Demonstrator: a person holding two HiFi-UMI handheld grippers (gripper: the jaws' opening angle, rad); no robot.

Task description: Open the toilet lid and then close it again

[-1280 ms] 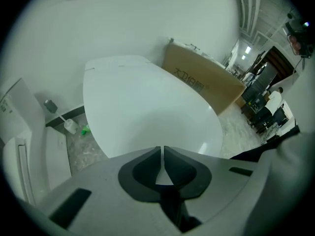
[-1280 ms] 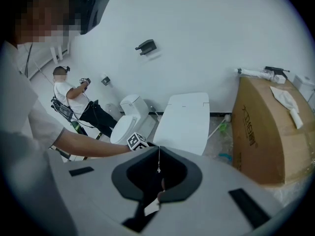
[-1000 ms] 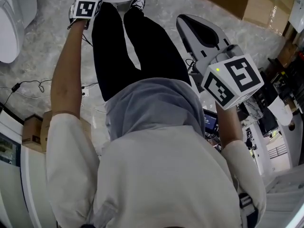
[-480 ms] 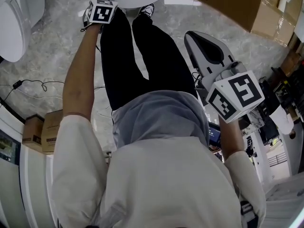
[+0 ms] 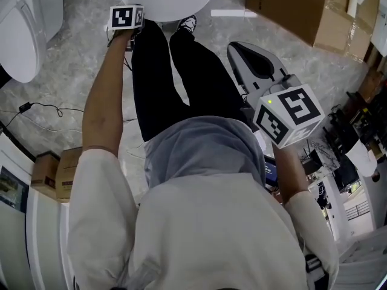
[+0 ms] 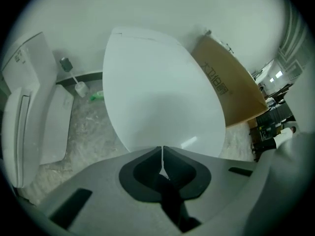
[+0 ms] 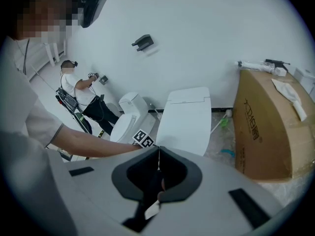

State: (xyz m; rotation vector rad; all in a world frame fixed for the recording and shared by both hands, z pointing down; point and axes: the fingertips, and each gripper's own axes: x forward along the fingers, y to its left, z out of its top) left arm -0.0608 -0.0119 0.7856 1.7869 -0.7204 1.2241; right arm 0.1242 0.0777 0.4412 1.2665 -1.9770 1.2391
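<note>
Cardboard box (image 7: 270,127) stands on the floor by the back wall, just right of the toilet. Toilet lid (image 6: 162,92) is down, flat on the bowl, with its hinge end at the wall. A second toilet (image 5: 24,29) sits to its left, apart. Left gripper (image 6: 161,149) has its jaws together with nothing between them, tips at the lid's front edge (contact can't be told). Right gripper (image 7: 158,154) is pinched closed too, empty, and held well back from the toilet. Toilet brush (image 6: 74,77) stands by the wall, between the two toilets.
</note>
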